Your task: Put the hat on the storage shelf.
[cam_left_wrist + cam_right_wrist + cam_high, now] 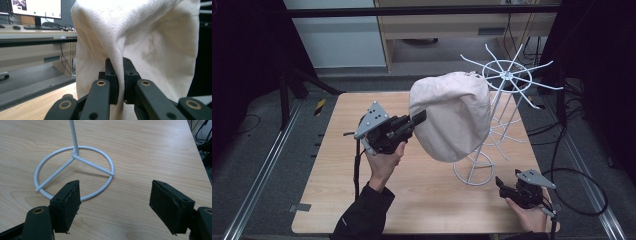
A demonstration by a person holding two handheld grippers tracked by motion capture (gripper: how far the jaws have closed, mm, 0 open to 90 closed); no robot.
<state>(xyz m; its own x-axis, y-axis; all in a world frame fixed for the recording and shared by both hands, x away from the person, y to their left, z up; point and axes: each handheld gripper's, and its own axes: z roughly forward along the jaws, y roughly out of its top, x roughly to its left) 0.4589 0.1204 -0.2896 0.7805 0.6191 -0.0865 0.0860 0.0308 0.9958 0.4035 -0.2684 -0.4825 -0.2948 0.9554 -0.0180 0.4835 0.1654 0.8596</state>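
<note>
A beige cloth hat (452, 117) hangs over a white wire stand (507, 76) that stands at the right of the wooden table (427, 205). My left gripper (421, 116) reaches the hat's left side from the left, raised above the table. In the left gripper view the hat (150, 37) is close in front, and a fold of its cloth is pinched between my left gripper's (119, 67) pads. My right gripper (501, 184) rests low at the table's front right with wide open, bare jaws. In its own view my right gripper (115, 202) points at the stand's ring base (75, 155).
Metal rails (262, 170) run along both sides of the table. Black cables (582, 185) lie on the floor at the right. A cabinet (437, 30) stands beyond the table's far edge. A desk with a monitor (37, 8) shows behind the hat.
</note>
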